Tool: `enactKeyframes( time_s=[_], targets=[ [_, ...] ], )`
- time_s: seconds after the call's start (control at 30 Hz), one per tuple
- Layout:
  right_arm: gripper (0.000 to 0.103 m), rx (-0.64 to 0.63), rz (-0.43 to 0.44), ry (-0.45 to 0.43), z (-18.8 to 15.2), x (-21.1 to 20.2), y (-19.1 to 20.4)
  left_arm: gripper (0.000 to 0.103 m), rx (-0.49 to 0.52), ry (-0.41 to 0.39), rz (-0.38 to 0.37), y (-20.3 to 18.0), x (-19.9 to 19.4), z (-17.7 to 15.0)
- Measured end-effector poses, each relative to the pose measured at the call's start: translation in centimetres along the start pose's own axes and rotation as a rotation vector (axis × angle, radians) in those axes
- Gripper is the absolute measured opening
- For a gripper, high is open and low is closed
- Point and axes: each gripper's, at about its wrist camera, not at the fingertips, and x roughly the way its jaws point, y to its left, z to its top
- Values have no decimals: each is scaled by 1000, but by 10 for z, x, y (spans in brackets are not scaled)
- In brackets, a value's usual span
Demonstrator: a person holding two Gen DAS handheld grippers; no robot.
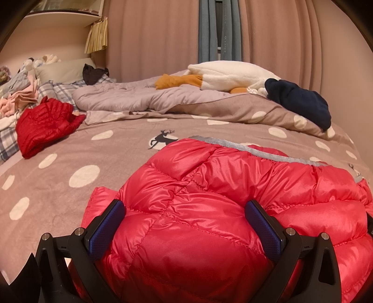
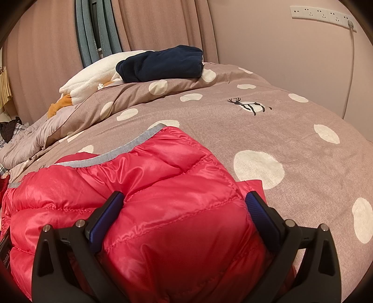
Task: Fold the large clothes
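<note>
- Red puffer jacket (image 1: 209,186) lies bunched on the bed cover (image 1: 70,149), at the near edge of the bed in front of you; its grey-trimmed hem (image 1: 233,145) faces away toward the far side.
- Your left gripper (image 1: 185,223) has its jaws spread wide, with a puffed bulge of the jacket filling the gap. Both blue pads (image 1: 109,223) touch the fabric at the sides; not clamped on it.
- Your right gripper (image 2: 184,216) reads the same: jaws apart, a quilted mound of the jacket (image 2: 163,186) between them, pads (image 2: 263,216) resting against the fabric.
- Bed cover is taupe with white dots and a deer print (image 2: 249,106).
- Second red quilted garment (image 1: 46,125), darker, sits crumpled at the left side of the bed, well apart from the jacket.
- Navy garment (image 2: 160,63) rests folded on the rumpled duvet (image 1: 130,98) at the far side, just beside a white and orange plush toy (image 1: 223,74).
- Pile of light clothes (image 1: 18,98) at far left, near the pillow (image 1: 60,70).
- Power strip (image 2: 324,14) on the wall at right, one cable hanging down.
</note>
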Motion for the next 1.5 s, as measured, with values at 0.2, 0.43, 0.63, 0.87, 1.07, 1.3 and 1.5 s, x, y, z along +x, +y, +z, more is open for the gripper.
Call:
enactKeyframes(
  time_s=[0.2,0.43,0.63,0.87,1.07,1.3,1.5],
  targets=[
    [103,3,-14,-4,0,-3,1,102,-65,-1,-17,16,-6,1],
    [103,53,-195,20,7,-31,13,102,-290,-1,-105,53,-42,2],
    [103,28,-140,-77,33,-98,38,102,-362,-43,-44,94,-70,4],
    [103,116,-79,-298,48,-190,51,102,-602,5,122,171,-64,-12],
    [103,135,-105,-246,27,-185,54,102,-810,182,138,234,-35,-32],
    [103,99,11,-113,20,-131,59,102,-843,230,125,261,-25,-36],
    [103,87,32,-29,10,-108,58,102,-806,241,121,246,-22,-39]
  ],
)
